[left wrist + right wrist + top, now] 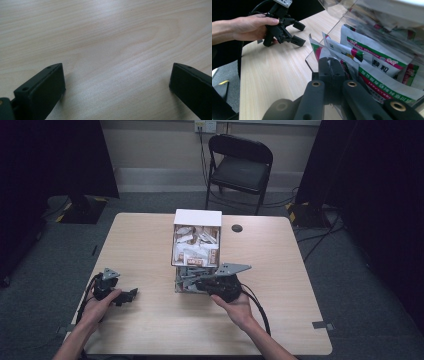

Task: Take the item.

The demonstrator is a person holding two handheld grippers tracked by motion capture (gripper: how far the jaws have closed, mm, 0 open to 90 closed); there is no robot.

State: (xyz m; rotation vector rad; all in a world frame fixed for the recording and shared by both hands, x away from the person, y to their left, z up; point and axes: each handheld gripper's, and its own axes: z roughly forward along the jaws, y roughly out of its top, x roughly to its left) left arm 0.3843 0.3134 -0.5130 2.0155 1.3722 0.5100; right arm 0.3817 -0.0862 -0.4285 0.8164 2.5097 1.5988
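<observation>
My right gripper [331,65] is pinched on a sachet [347,68] in the clear dispenser box [196,245] at the table's [150,330] middle. Extraction seems barely begun: the sachet is gripped, not out. My left gripper [131,294] rests wide, near left.

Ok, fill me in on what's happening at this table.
A person works with a claw in each hand. The right claw is shut on a white-and-green sachet at the open front of the clear plastic dispenser box, which is stuffed with sachets. The left claw rests open on the light wooden table, holding nothing.
</observation>
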